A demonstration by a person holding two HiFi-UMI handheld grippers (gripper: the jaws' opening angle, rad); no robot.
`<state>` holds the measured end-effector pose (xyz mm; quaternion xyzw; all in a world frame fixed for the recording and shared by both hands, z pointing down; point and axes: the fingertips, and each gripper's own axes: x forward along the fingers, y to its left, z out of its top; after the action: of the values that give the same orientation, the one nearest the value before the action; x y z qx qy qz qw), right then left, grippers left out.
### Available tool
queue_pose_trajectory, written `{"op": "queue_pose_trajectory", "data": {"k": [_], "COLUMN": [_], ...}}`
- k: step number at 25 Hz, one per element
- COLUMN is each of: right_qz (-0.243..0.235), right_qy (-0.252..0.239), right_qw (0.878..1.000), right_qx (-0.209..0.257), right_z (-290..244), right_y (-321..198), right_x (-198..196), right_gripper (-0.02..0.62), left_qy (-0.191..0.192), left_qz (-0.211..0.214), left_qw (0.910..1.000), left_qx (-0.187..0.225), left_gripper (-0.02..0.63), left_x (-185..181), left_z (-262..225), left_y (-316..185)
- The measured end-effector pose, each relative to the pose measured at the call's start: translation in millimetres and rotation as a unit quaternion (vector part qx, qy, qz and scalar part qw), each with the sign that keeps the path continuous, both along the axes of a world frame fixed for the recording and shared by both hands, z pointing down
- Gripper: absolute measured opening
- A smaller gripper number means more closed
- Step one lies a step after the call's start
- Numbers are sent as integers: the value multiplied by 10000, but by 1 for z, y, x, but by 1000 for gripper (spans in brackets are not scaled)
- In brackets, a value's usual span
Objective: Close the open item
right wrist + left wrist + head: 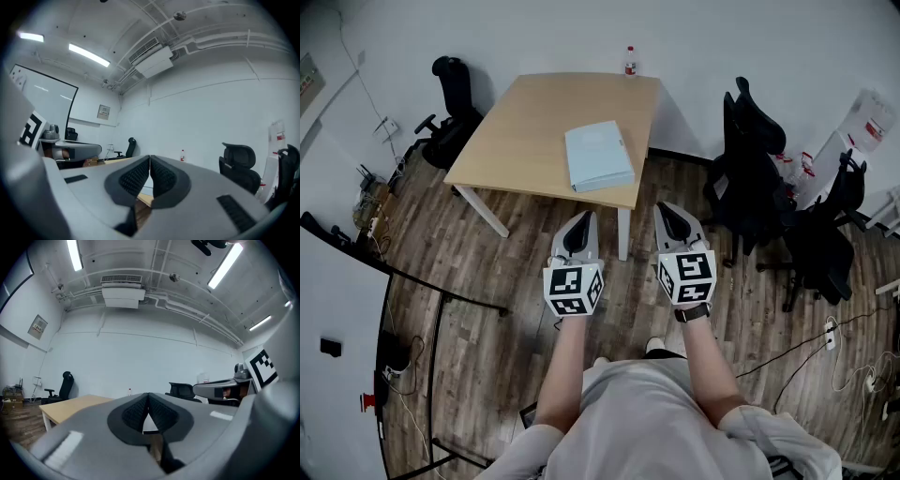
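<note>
A pale blue closed laptop-like flat item [598,156] lies on the wooden table [534,122] near its front right corner. My left gripper [578,228] and right gripper [677,221] hang side by side in front of the table, short of its near edge, over the floor. Both are shut with nothing between the jaws. In the left gripper view the left gripper [148,401] points level at the far wall, with the table [70,406] low at left. In the right gripper view the right gripper [150,164] also points level, its pads touching.
Black office chairs [759,178] stand to the right of the table, another chair [450,112] at its far left. A small bottle [630,62] stands at the table's far edge. Cables and a power strip [831,333] lie on the wooden floor at right.
</note>
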<state>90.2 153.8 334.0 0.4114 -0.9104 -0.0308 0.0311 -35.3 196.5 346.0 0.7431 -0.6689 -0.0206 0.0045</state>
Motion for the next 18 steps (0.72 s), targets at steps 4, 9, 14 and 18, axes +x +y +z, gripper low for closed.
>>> {"op": "queue_pose_trajectory", "data": {"k": [4, 9, 14, 18], "right_qz": [158, 144, -51, -206], "right_qy": [-330, -567, -525, -489], "right_qw": [9993, 9980, 9984, 9982], "right_qx": [-120, -232, -216, -285], "right_z": [-1, -1, 7, 14], "right_y": [-28, -58, -73, -80], "right_x": [31, 60, 79, 87], "right_gripper": [14, 14, 14, 14], "left_qy": [-20, -55, -140, -157], "left_qz": [-86, -256, -415, -550], "left_qw": [10000, 9997, 9990, 9984], "left_qx": [-9, 28, -6, -54], "left_gripper": [9, 9, 9, 9], "left_x": [20, 39, 60, 74], "left_z": [-4, -7, 0, 5], "left_y": [-15, -33, -51, -55]}}
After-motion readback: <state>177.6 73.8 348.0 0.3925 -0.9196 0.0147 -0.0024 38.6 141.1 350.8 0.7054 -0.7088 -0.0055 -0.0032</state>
